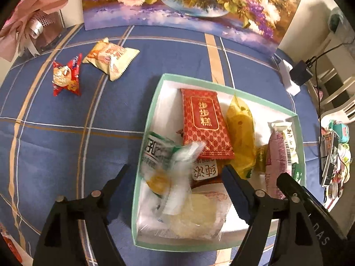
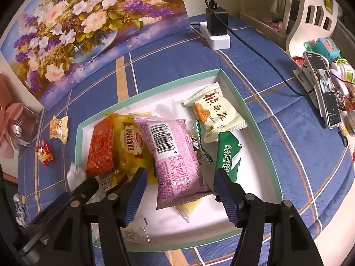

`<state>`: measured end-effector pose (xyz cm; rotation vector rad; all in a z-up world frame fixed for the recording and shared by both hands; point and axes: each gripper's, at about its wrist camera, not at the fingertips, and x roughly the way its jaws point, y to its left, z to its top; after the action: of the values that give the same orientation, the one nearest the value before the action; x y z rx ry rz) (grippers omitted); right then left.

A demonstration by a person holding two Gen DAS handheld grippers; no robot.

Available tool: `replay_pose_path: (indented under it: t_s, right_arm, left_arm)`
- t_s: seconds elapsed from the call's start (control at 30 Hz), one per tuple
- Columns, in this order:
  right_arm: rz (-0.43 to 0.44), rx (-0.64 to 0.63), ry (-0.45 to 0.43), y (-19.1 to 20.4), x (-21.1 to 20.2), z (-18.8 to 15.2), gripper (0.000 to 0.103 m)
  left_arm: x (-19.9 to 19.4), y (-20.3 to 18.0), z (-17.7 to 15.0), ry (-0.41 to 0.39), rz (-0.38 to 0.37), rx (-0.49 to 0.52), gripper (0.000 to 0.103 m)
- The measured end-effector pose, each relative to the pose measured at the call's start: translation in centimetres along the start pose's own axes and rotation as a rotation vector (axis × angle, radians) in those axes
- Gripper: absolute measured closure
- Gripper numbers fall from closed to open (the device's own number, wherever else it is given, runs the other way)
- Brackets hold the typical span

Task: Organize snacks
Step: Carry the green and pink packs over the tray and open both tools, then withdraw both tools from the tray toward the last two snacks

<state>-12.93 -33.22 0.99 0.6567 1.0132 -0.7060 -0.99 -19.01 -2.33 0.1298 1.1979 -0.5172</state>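
Where snacks lie, blue plaid tablecloth (image 1: pixel 66 137).

- The cloth (image 1: pixel 66 133) on the bench is blue, with a check of white and tan lines.
- The box (image 2: pixel 261 137) has a mint green rim and a white inside.
- One packet (image 1: pixel 205 122) is red with a gold lattice pattern.
- One packet (image 2: pixel 175 155) is pink-purple with a black and white barcode.
- One packet (image 2: pixel 228 155) is green and white.
- One packet (image 2: pixel 131 146) is yellow.
- The painting (image 2: pixel 88 28) shows white, pink and purple flowers.
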Motion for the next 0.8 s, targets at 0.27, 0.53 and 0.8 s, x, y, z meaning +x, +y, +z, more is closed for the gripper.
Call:
replay_pose_path:
  t_s: [0.27, 0.53, 0.8]
  right_arm:
    - [0.008, -0.018, -0.03, 0.3, -1.2, 0.0, 0.031]
    - [0.007, -0.032, -0.036, 0.6, -1.4, -0.1, 0.024]
    - [0.026, -0.075, -0.05, 1.6, -1.2, -0.5, 0.011]
  left_arm:
    - [-1.8, 1.3, 0.1, -0.027, -0.045, -0.047, 0.021]
    - [-2.3, 4.4, 0.3, -0.056, 0.041, -0.154, 0.013]
    - [-1.9, 9.3, 0.0, -0.052, 0.164, -0.287, 0.013]
